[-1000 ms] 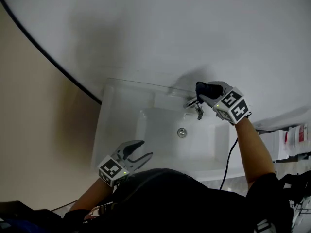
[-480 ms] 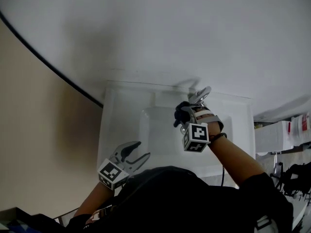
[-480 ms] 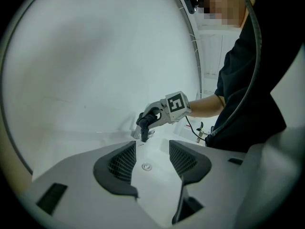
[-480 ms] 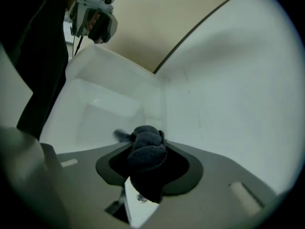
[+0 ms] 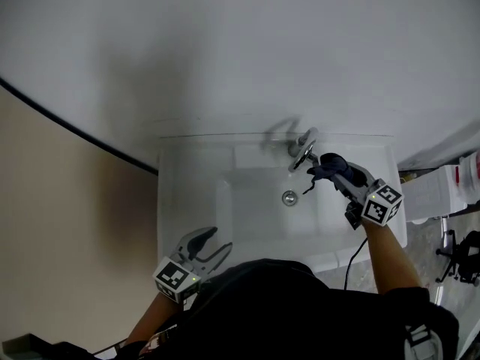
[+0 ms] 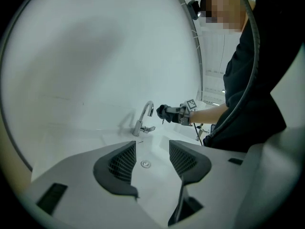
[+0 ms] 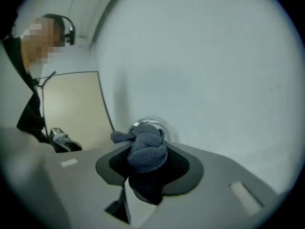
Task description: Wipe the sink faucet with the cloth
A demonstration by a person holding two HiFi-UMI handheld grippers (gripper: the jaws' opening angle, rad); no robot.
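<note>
- My right gripper (image 5: 337, 171), a grey plastic tong with a marker cube at its rear, has its two jaws clamped on a dark blue-grey cloth (image 5: 322, 163).
- In the right gripper view the cloth (image 7: 147, 151) reads as a soft, nubbly terry bundle. It is bunched into a rounded wad between the black ribbed pads (image 7: 183, 163), with a twisted tail sticking out to the left.
- The wad sits just beside the curved, polished chrome sink faucet (image 5: 303, 150), at the spout end. Whether fabric actually touches metal I cannot tell.
- From the right gripper view only a shiny rounded sliver of the faucet (image 7: 143, 125) shows behind the cloth.
- The left gripper view shows the faucet (image 6: 144, 118) as a slim gooseneck arch rising from a short cylindrical base with a small side lever. The cloth (image 6: 163, 111) is level with the spout tip.
- The white rectangular ceramic sink (image 5: 187, 201) is smooth and glossy. It has a round metal drain (image 5: 289, 198) in the basin floor, below the spout.
- My left gripper (image 5: 210, 244) hovers at the near left corner of the sink, well apart from the faucet.
- Its jaws stand apart with nothing between them, the mesh-textured dark pads (image 6: 125, 162) framing the drain.
- A thin black cable (image 5: 352, 261) trails from the right gripper down across the sink's front rim.
</note>
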